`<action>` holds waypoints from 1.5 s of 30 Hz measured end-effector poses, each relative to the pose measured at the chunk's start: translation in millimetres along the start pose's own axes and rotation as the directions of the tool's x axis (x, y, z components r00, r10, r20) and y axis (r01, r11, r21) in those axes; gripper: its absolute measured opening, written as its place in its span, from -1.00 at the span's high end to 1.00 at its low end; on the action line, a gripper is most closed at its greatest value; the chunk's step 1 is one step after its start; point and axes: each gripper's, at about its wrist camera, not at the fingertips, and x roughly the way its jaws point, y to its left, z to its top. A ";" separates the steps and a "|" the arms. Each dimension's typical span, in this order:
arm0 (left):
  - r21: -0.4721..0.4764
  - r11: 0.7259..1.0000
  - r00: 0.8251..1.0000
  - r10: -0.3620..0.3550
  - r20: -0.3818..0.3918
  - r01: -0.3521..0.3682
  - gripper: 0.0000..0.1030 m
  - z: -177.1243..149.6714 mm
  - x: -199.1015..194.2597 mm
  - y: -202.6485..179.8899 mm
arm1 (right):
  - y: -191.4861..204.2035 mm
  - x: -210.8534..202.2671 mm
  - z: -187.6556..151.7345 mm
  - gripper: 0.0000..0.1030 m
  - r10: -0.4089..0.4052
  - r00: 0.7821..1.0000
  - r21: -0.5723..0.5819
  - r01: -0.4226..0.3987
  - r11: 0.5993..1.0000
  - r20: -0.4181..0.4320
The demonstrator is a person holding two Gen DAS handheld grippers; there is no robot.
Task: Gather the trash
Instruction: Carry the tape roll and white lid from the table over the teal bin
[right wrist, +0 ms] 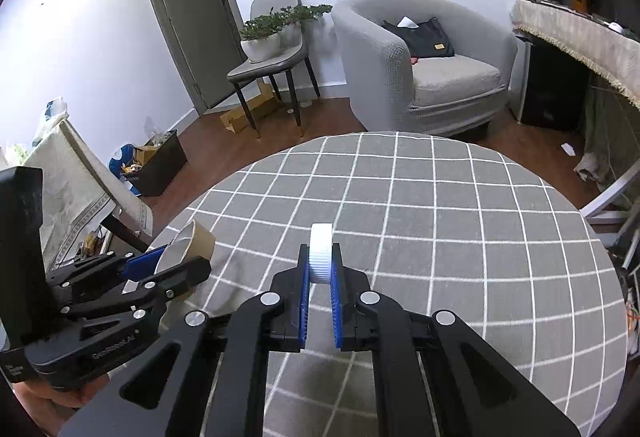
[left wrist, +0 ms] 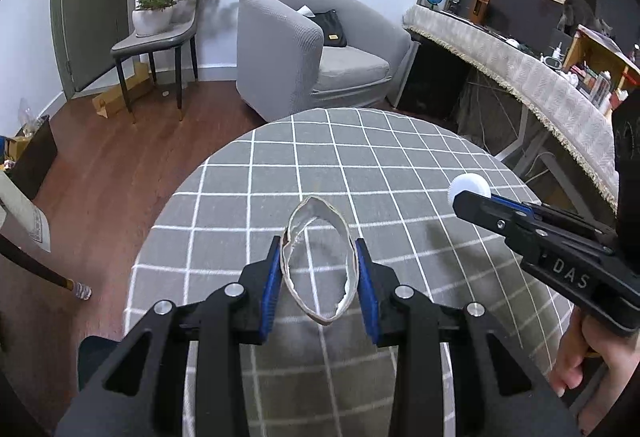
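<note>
My left gripper (left wrist: pixel 319 261) is shut on a torn cardboard tape ring (left wrist: pixel 320 225), squeezed into an oval between the blue pads, held above the round table with a grey checked cloth (left wrist: pixel 360 157). The ring also shows in the right wrist view (right wrist: pixel 192 243) at the left. My right gripper (right wrist: pixel 320 261) is shut on a white ribbed bottle cap (right wrist: pixel 321 251), held on edge above the table. In the left wrist view the cap (left wrist: pixel 469 189) sticks out from the right gripper's fingertips (left wrist: pixel 472 205) at the right.
A grey armchair (left wrist: pixel 312 49) with a black bag stands behind the table. A grey chair (left wrist: pixel 160 37) with potted plants is by the door. A dark bin (right wrist: pixel 160 165) with rubbish sits on the floor to the left. A cloth-covered desk (left wrist: pixel 520 69) runs along the right.
</note>
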 end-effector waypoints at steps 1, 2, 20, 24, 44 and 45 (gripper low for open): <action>0.003 1.000 1.000 0.002 0.004 -0.002 0.28 -1.8 -4.8 0.9 | 2.9 -1.9 -2.0 0.82 0.002 1.000 -0.003 -0.002 1.000 0.002; 0.004 1.000 1.000 0.003 0.006 -0.003 0.28 -3.0 -8.6 2.8 | 6.1 -2.9 -4.5 0.82 0.004 1.000 -0.006 -0.004 1.000 0.001; -0.013 1.000 1.000 0.021 0.022 -0.021 0.28 -51.9 -56.3 30.4 | 74.1 -9.9 -26.8 0.82 0.082 0.997 -0.038 -0.082 0.996 0.001; -0.024 0.999 0.999 0.036 0.035 -0.035 0.28 -55.4 -66.5 44.8 | 94.3 -6.5 -28.6 0.82 0.093 0.996 -0.073 -0.093 0.993 -0.009; -0.113 0.981 0.987 0.163 0.013 -0.160 0.28 -83.8 -95.8 151.5 | 181.2 27.8 -27.5 0.82 0.180 0.982 -0.164 -0.187 0.969 -0.054; -0.114 0.979 0.985 0.170 0.008 -0.168 0.28 -87.0 -96.3 156.2 | 185.9 28.7 -27.4 0.82 0.186 0.981 -0.168 -0.193 0.967 -0.055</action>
